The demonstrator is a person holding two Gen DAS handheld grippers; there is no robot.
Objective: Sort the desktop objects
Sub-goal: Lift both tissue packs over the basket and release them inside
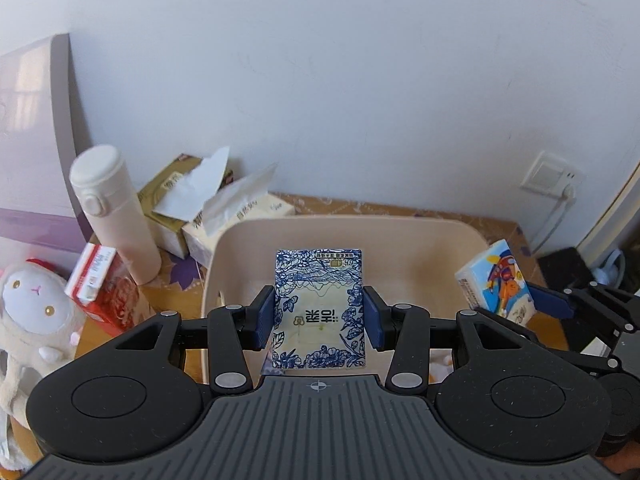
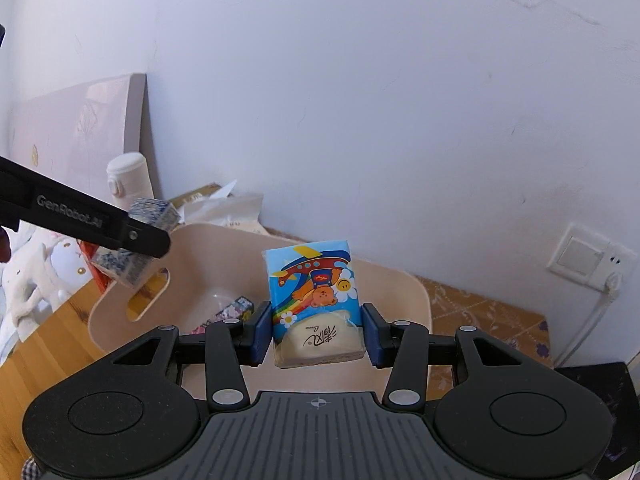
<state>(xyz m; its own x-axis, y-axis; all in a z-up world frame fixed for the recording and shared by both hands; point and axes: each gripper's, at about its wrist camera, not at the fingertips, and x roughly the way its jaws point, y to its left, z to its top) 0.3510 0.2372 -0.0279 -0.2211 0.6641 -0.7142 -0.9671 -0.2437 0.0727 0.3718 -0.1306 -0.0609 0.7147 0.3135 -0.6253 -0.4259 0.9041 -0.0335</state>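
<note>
Here, left gripper clamped on blue-floral pack, right gripper on cartoon pack, above beige bin rim.

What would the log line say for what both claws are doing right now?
left claw: shut on blue-flower tissue pack | right claw: shut on cartoon tissue pack | both above beige bin

1. The left gripper is pointing forward and downward, its blue-padded jaws pressing both sides of a blue-patterned tissue pack standing upright between them.
2. The right gripper is angling downward likewise, its jaws clamping a cartoon tissue pack from either side, just right of the left gripper.
</note>
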